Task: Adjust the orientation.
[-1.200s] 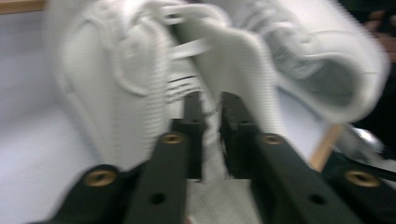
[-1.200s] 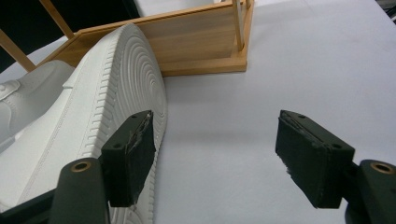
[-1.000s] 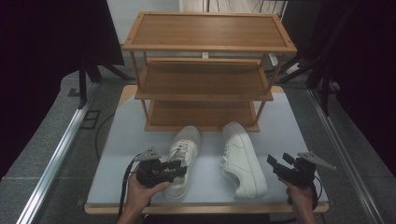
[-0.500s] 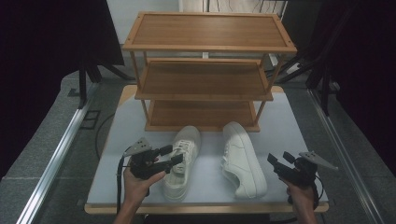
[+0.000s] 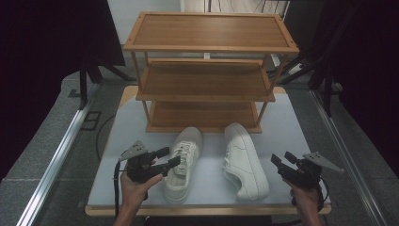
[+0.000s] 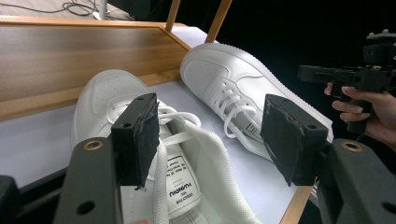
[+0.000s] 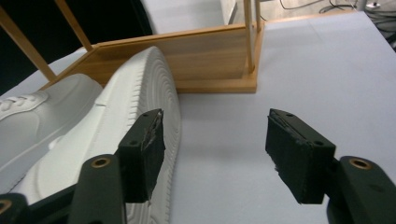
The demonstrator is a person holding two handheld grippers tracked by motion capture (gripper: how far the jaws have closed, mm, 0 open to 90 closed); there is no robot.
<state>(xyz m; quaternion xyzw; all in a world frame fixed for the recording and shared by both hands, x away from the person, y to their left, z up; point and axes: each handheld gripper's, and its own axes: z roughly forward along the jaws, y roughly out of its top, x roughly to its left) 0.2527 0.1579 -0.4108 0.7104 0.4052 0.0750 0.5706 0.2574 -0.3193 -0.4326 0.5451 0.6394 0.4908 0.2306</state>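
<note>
White pair of shoes on the pale worktop [image 5: 282, 127], toes toward the wooden shelf rack [image 5: 207, 70]: left shoe [image 5: 182, 162] and right shoe [image 5: 244, 160] side by side, just in front of the bottom shelf. Left gripper [image 5: 165, 157], jaws spread wide, poised over the left shoe's laces and tongue without closing on them. Right gripper [image 5: 280, 163], jaws likewise apart and empty, just beside the right shoe's sole edge near the worktop's right front.

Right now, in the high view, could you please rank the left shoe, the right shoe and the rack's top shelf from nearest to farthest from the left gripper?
1. Left shoe, right beside the open left gripper.
2. Right shoe, across the table toward the right gripper.
3. Top shelf, at the table's far end, highest on the rack.
</note>
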